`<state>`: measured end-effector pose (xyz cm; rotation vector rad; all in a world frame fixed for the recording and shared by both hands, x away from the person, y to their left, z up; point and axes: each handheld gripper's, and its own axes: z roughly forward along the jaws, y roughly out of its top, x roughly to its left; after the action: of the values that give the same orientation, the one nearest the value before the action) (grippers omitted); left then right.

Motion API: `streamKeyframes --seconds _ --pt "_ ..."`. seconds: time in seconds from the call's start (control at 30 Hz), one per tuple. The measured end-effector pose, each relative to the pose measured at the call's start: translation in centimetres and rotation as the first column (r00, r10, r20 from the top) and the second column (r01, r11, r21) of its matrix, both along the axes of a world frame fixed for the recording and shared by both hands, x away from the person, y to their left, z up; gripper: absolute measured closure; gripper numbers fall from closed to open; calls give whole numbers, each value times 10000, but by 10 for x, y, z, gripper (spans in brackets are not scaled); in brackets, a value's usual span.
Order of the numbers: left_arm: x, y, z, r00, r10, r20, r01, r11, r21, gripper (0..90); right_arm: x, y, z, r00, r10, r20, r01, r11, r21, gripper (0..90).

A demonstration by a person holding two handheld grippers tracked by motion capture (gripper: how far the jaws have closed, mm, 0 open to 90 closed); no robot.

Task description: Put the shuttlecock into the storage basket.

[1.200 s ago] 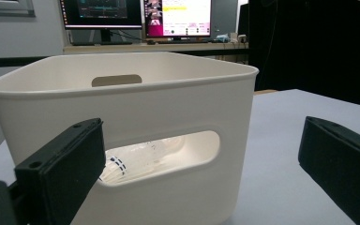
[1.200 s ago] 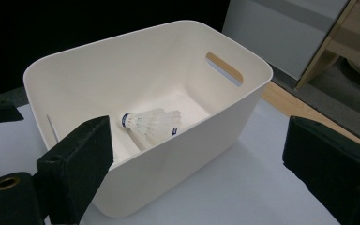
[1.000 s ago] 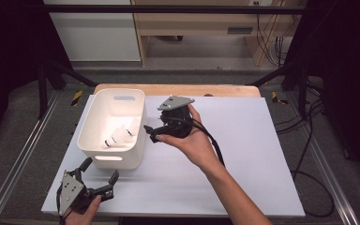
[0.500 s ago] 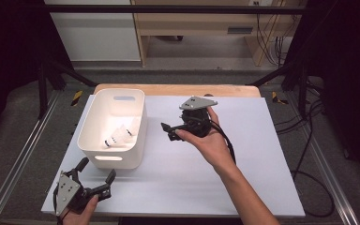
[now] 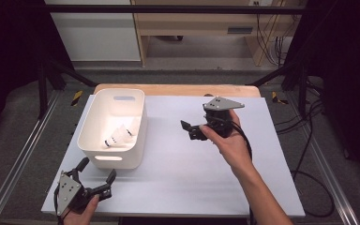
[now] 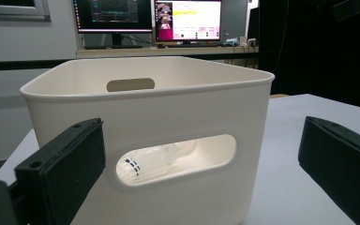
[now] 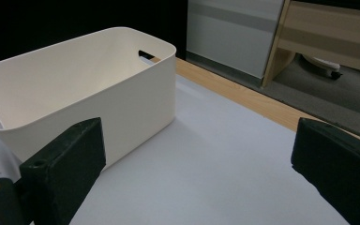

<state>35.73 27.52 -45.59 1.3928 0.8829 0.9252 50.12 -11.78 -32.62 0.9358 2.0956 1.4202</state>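
Right hand-held gripper (image 5: 190, 131) is up over the middle of the tabletop (image 5: 178, 173), jaws spread wide with nothing between them, its grey plate on top and its cable running back along the forearm. Its own camera looks between the two black jaws at the white sheet and the side of the white bin (image 7: 82, 89), which sits near but apart from it.

Down at the near left corner, the left hand-held gripper (image 5: 95, 177) is also wide open and empty, pointed at the bin's near wall. Its camera sees straight through the bin's handle slot (image 6: 176, 157), and there's a white shuttlecock (image 6: 143, 164) with a dark band inside. From above, two shuttlecocks (image 5: 120, 136) lie on the bin floor.

The bin stands on the left part of the tabletop, which is covered in a pale white-grey sheet, with a strip of bare wood (image 5: 178, 89) showing along the far edge. Metal rails (image 5: 18, 164) run along both sides. Beyond it there's grey floor, a wooden bench (image 5: 201, 28), a white cabinet (image 5: 93, 33) and black cables (image 5: 309, 154) at the right. Behind the bin, the left gripper view catches lit monitors (image 6: 150, 18) on a desk.
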Motion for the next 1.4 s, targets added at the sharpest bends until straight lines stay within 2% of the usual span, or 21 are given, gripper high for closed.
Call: streamKeyframes --seconds 0.37,0.6,0.87,1.0,1.23,1.4 --pt "0 -2 0 9999 -144 8 144 9999 67 10 -6 -33 -7 9984 -503 258 499 9986 191 34" --pt "0 2 -2 9999 -74 -81 74 10000 9 10 -13 -57 -14 9925 -1116 493 1096 9931 409 32" --pt "1 5 -2 9999 79 -145 -80 10000 -25 10 -19 -88 -21 9878 -1485 462 1443 9860 834 32" --pt "1 9 -2 9996 186 -217 -190 9996 -208 11 -25 -102 -26 9852 -1675 371 1628 9810 1058 32" --pt "1 14 -2 9994 66 -340 -79 9992 -381 11 -32 -122 -35 9808 -1942 202 1909 9756 1081 34" --pt "2 14 -3 9992 99 -388 -110 9995 -288 11 -37 -131 -45 9788 -2049 7 2036 9728 1102 36"
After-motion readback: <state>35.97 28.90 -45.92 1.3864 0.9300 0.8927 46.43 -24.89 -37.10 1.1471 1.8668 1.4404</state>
